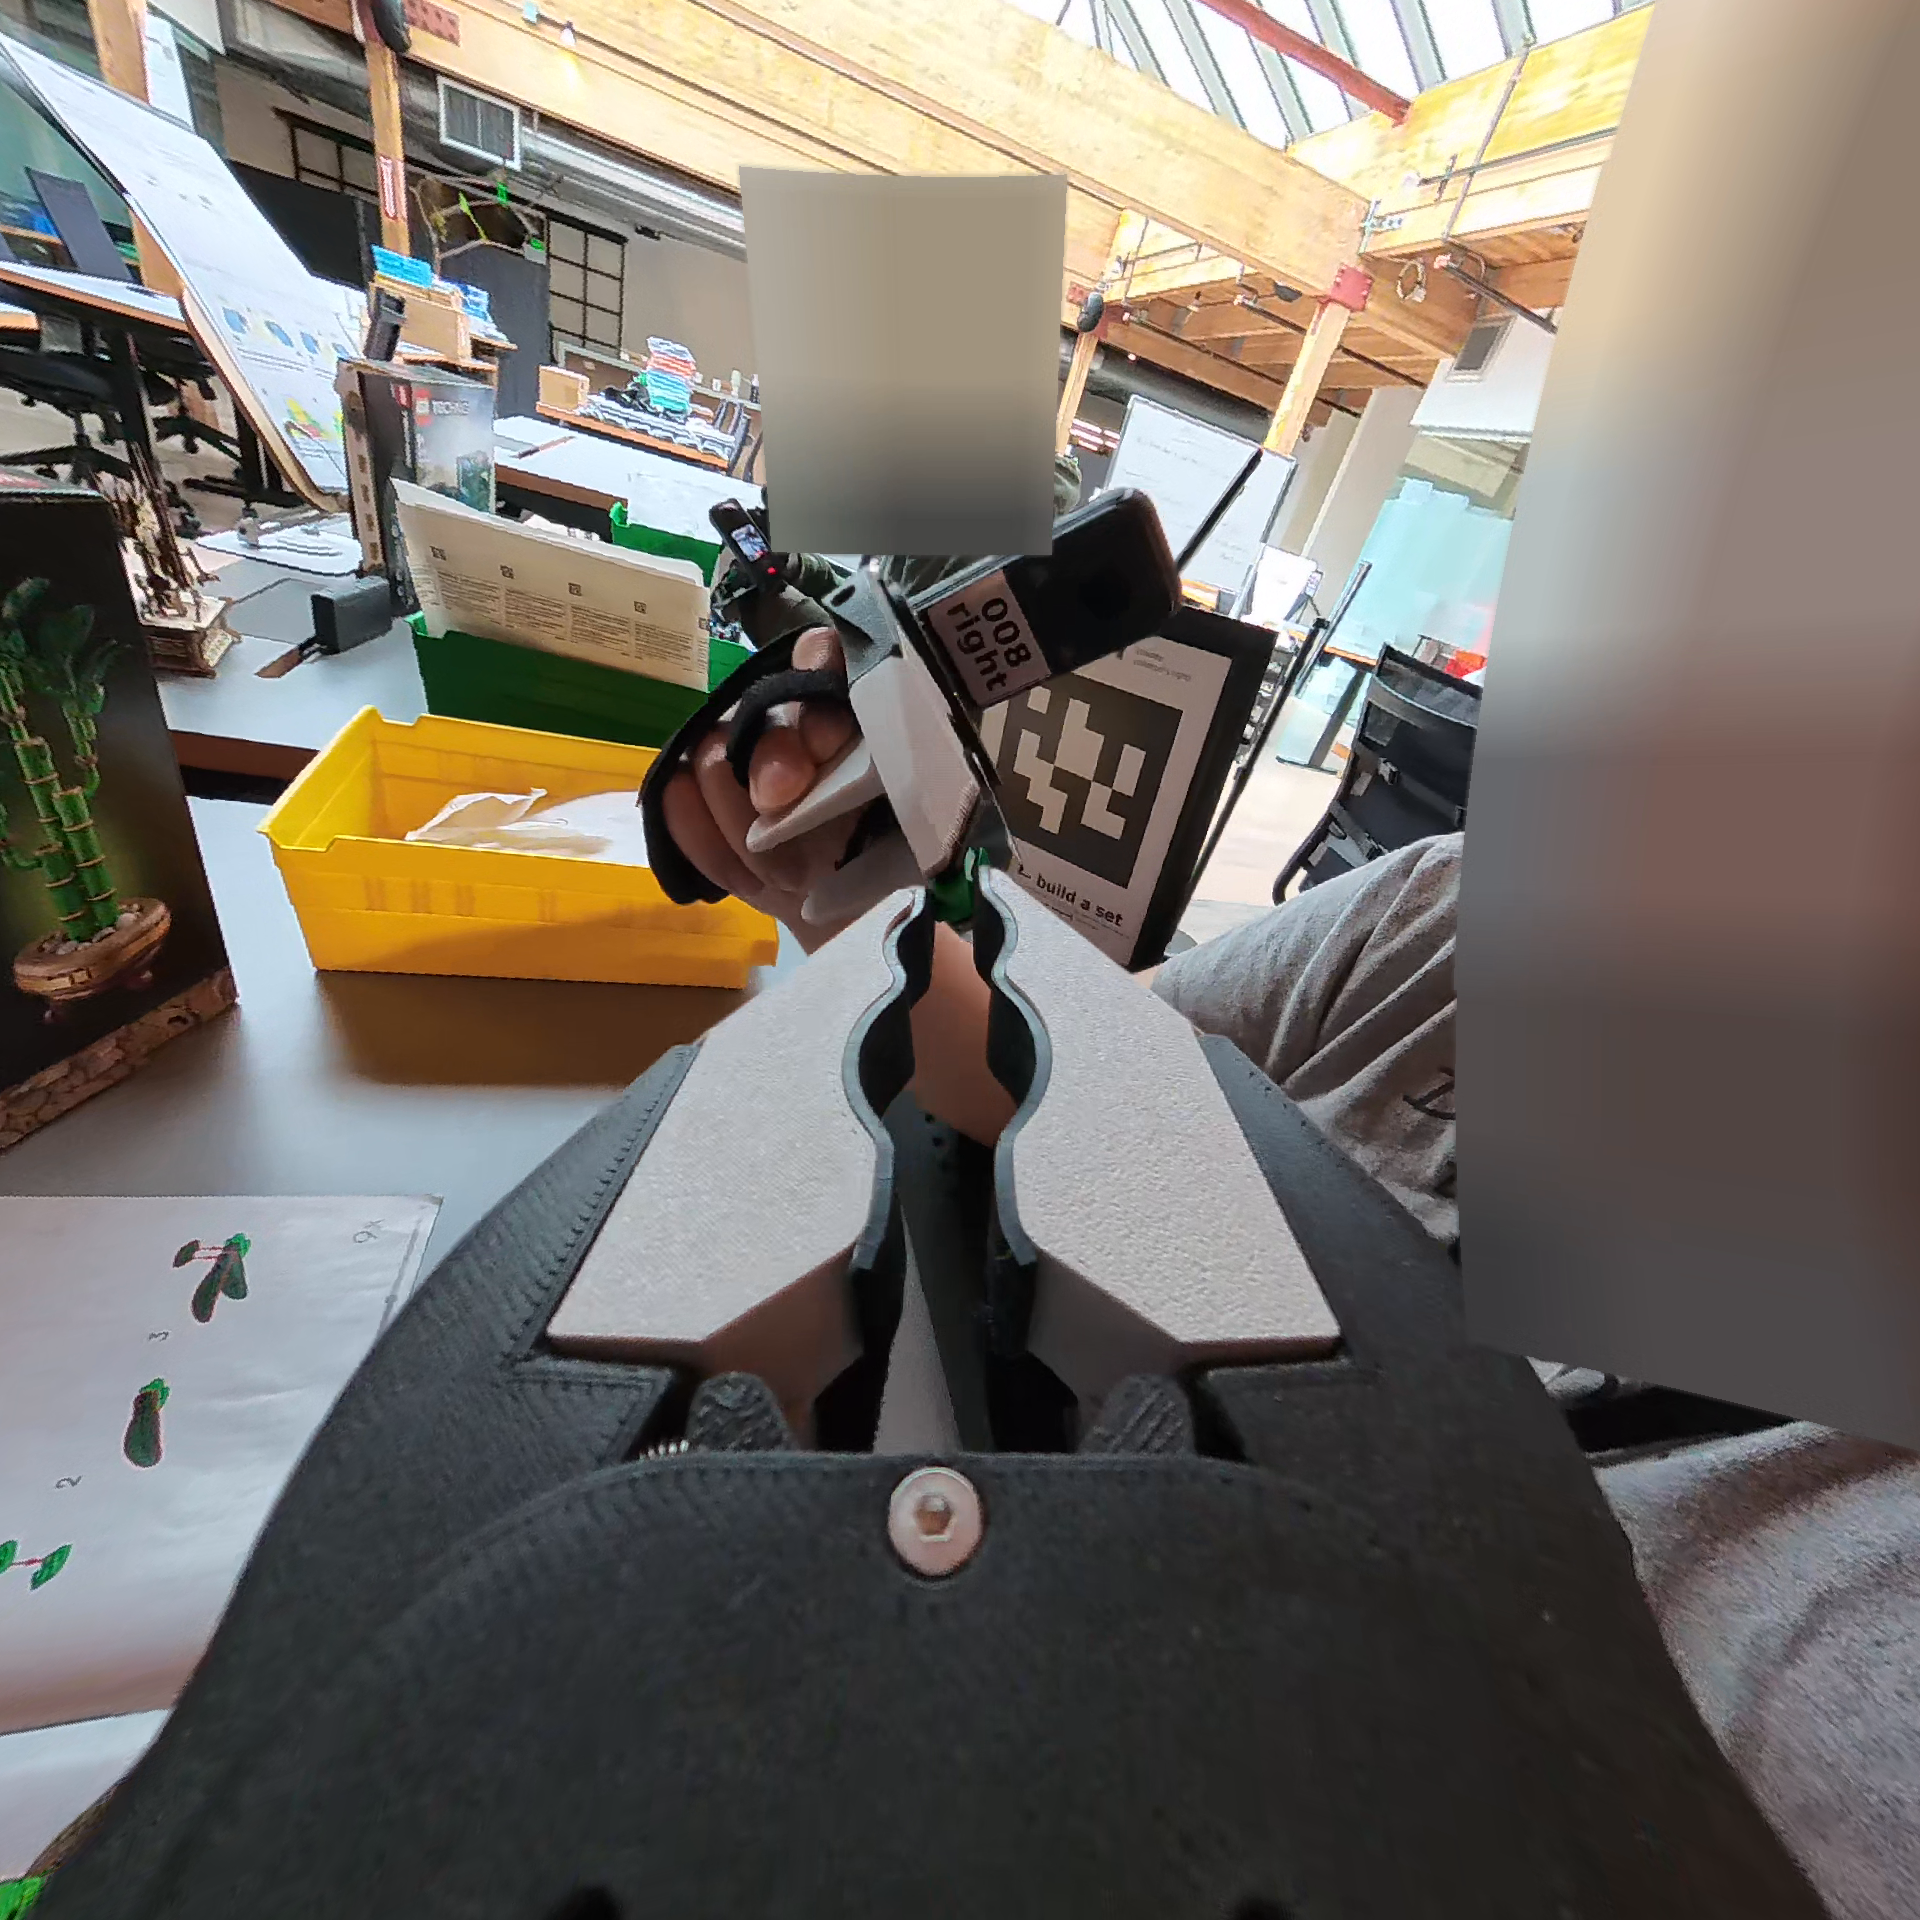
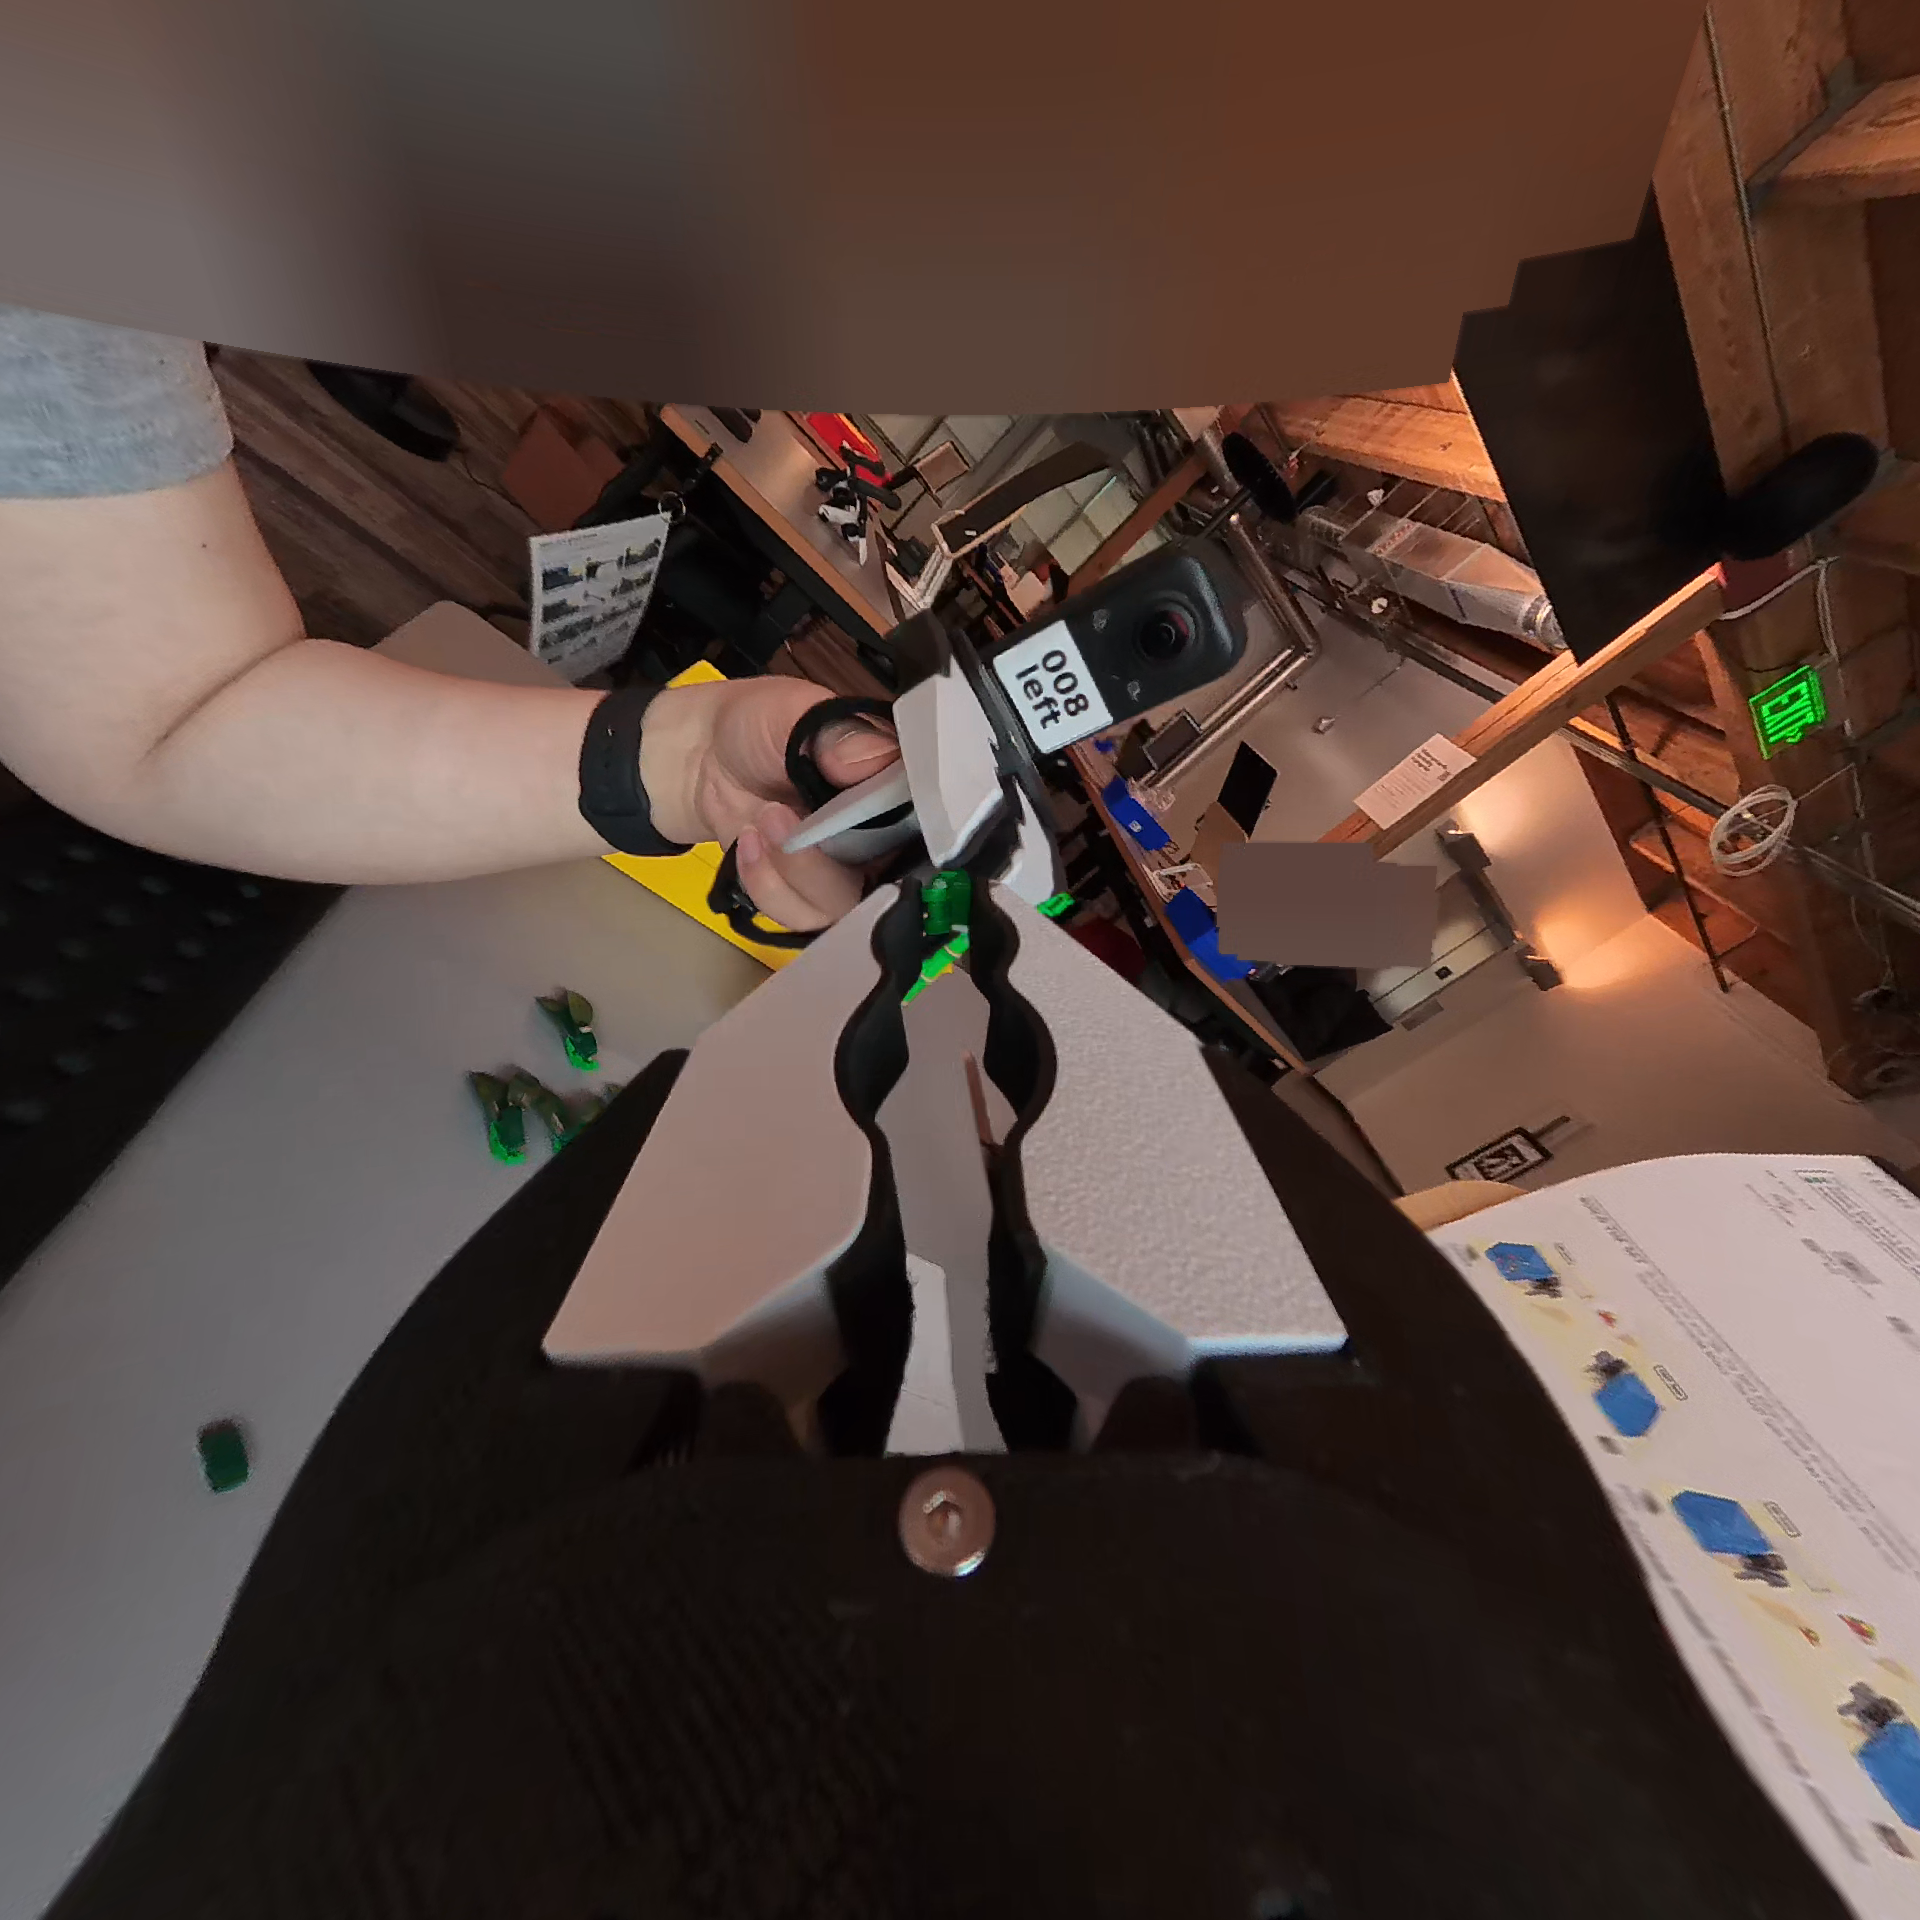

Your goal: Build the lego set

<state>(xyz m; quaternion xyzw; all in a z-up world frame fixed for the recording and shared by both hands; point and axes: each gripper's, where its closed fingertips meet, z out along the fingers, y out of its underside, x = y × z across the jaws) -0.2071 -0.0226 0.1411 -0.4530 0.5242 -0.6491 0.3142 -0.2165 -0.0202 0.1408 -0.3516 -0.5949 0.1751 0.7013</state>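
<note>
Both grippers are raised above the tabletop (image 1: 416,1049) and meet tip to tip at frame centre in each wrist view.

Left gripper (image 1: 948,914): jaws narrow, tips closed on a small green lego piece (image 1: 948,896) at centre frame. The opposing gripper touches the same piece from above.

Right gripper (image 2: 943,940): jaws narrow, gripping a green lego assembly (image 2: 943,914) at the tips. A bright green part extends down between the jaws. Whether both grippers hold one joined assembly or two separate parts cannot be told; the contact point is largely hidden.

Right wrist view, lower left: loose green leaf pieces (image 2: 530,1101) lie on the tabletop, with one single dark green brick (image 2: 223,1455) well apart, nearer the frame edge.

Left wrist view, left of centre: a yellow bin (image 1: 499,914) stands on the tabletop. An instruction sheet (image 1: 156,1403) lies at lower left. The set box (image 1: 83,810) stands at the left edge.
</note>
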